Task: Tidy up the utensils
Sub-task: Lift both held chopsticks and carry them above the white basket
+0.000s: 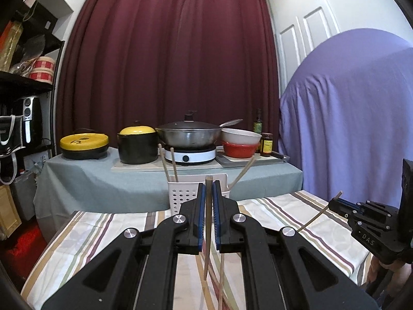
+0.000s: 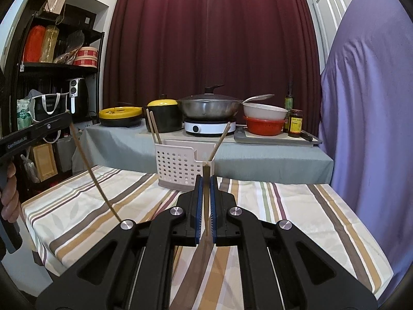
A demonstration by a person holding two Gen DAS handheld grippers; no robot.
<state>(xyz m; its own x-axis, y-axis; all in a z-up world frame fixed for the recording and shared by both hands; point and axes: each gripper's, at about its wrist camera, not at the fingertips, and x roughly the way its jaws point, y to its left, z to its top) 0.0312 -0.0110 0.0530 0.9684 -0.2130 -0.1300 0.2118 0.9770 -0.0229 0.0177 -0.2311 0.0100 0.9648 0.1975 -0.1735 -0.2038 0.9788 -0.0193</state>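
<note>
My left gripper (image 1: 209,186) is shut on a wooden chopstick (image 1: 208,222) that stands nearly upright between its blue pads. My right gripper (image 2: 206,180) is likewise shut on a second chopstick (image 2: 205,201). Each gripper shows in the other's view: the right gripper (image 1: 332,202) at the far right with its chopstick (image 1: 313,221) slanting down, the left gripper (image 2: 68,116) at the far left with its chopstick (image 2: 87,165) hanging below. A white perforated caddy (image 1: 180,193) (image 2: 178,165) stands just beyond both, holding three chopsticks. Another chopstick (image 1: 220,281) lies on the cloth beneath my left gripper.
A striped tablecloth (image 2: 296,206) covers the near table. Behind it, a grey-clothed table (image 2: 258,160) carries yellow-lidded pots, a wok on an induction cooker (image 2: 206,126), stacked bowls and jars. A dark shelf unit (image 2: 51,72) stands left, a purple-draped shape (image 2: 366,129) right.
</note>
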